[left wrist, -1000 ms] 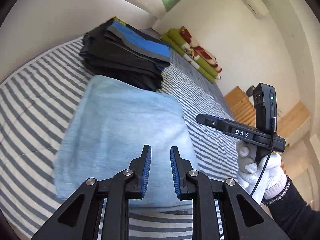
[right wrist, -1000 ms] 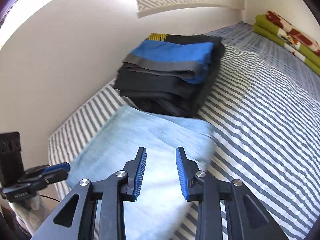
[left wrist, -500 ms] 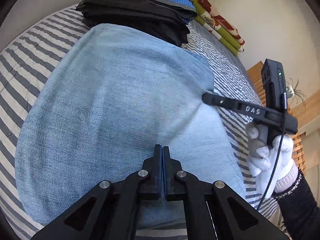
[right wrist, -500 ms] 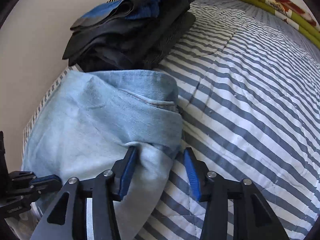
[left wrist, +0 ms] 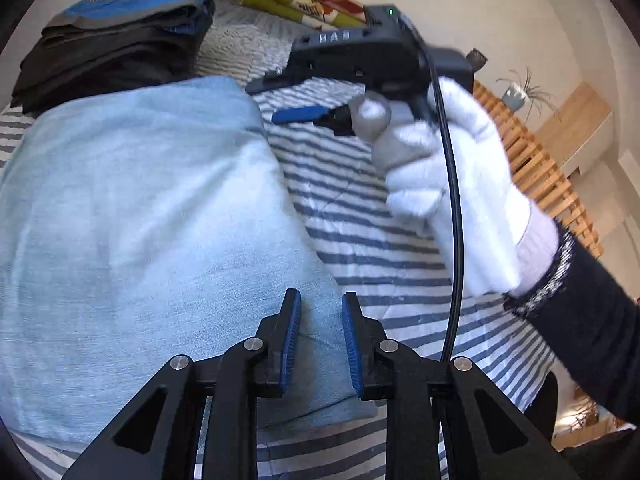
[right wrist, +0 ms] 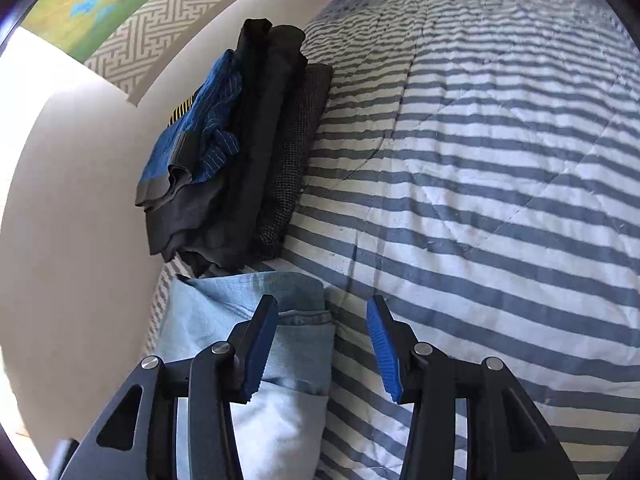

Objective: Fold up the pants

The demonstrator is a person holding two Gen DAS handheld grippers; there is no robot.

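Jeans: the folded light blue jeans (left wrist: 140, 240) lie flat on the striped bed cover (left wrist: 360, 216). They spread out ahead of the left fingers and to their left. In the right wrist view a folded corner of the jeans (right wrist: 280, 344) sits under and just past the left-hand finger.
Pile of clothes: a stack of dark folded clothes (right wrist: 240, 152) with a blue piece on top lies past the jeans, touching their far edge, close to the wall (right wrist: 72, 200).
Left gripper: the left gripper (left wrist: 318, 340) points forward, low over the near right edge of the jeans. Its fingers are apart with a small gap. They grip nothing. The jeans show through the gap.
Right gripper: the right gripper (right wrist: 322, 344) points down at the bed by the jeans' far right corner. Its blue pads (right wrist: 382, 348) are wide apart and grip nothing. One finger is over the jeans and the other is over the striped cover.
Hand: a hand in a white glove (left wrist: 452, 184) with a dark sleeve (left wrist: 592, 328) grips the right gripper's handle, up and to the right of the left fingers. A black cable (left wrist: 454, 216) hangs down in front of the glove.
Far end: folded green and red bedding (left wrist: 304, 0) lies at the far end of the bed.
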